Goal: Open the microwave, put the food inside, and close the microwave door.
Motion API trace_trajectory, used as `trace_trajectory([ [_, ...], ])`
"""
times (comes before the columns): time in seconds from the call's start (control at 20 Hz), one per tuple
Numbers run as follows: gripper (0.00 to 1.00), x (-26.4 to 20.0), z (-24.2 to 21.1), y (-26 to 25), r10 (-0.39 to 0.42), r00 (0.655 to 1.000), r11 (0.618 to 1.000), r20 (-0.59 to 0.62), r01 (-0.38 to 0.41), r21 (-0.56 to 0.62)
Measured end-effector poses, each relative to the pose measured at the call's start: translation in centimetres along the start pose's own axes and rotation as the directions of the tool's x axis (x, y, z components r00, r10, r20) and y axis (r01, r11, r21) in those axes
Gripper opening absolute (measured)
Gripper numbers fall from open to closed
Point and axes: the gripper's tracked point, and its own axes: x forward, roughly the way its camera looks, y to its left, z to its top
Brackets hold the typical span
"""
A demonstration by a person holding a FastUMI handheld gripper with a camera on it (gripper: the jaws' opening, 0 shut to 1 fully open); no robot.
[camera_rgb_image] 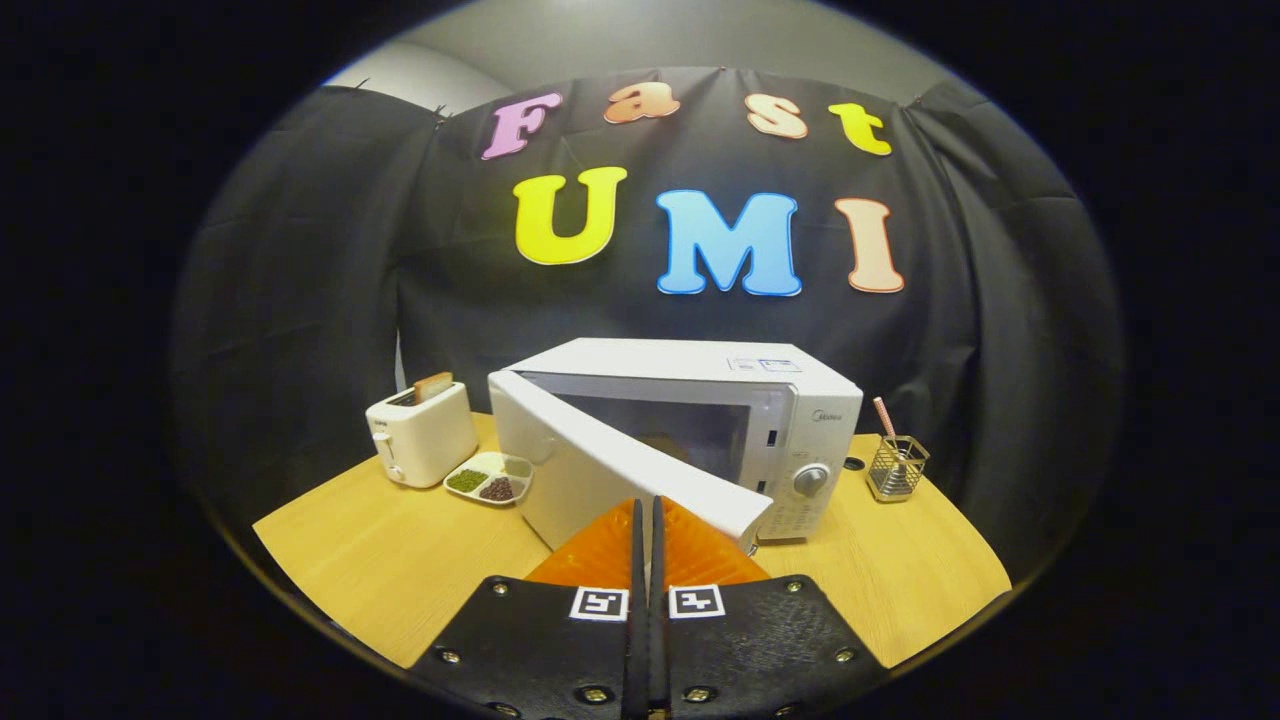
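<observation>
Tongs (646,515) pressed together, nothing pinched between them, tips sitting right at the free edge of the microwave door (640,468). Microwave (700,420) stands mid-tabletop (400,560), white, door swung partway open toward the tongs, hinged on its left side. Cavity shows behind the door as a dark gap.

Handling, judged: door is stiff plastic and glass, light to swing, pivots on a fixed hinge so it wants a push or hook along an arc, not a pinch. Smooth glossy face, tongs could slip; best contact is the free edge near the control panel side, where the tips are now. Body looks heavy enough to stay put under a gentle pull, a hard yank could slide it on the wood.

Food: likeliest the divided snack dish (489,478) with green and dark bits, just left of the microwave, beside the white toaster (422,432) with a slice of toast (433,386) sticking up. Dish looks shallow and rigid, loose contents would spill if tilted; grip the rim, keep level. Which item is meant as food, cannot tell for sure.

Hard to see: cavity floor and turntable hidden by the door; door's lower edge blocked by the tongs. Wire holder (897,468) with a straw stands right of the microwave, well apart.
</observation>
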Motion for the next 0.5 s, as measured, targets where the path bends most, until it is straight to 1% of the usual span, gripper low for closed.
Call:
trace_trajectory([
  [0.5,0.01,8.4,2.6,-6.8,-0.119,0.993,0.990,0.013,0.117,0.075],
])
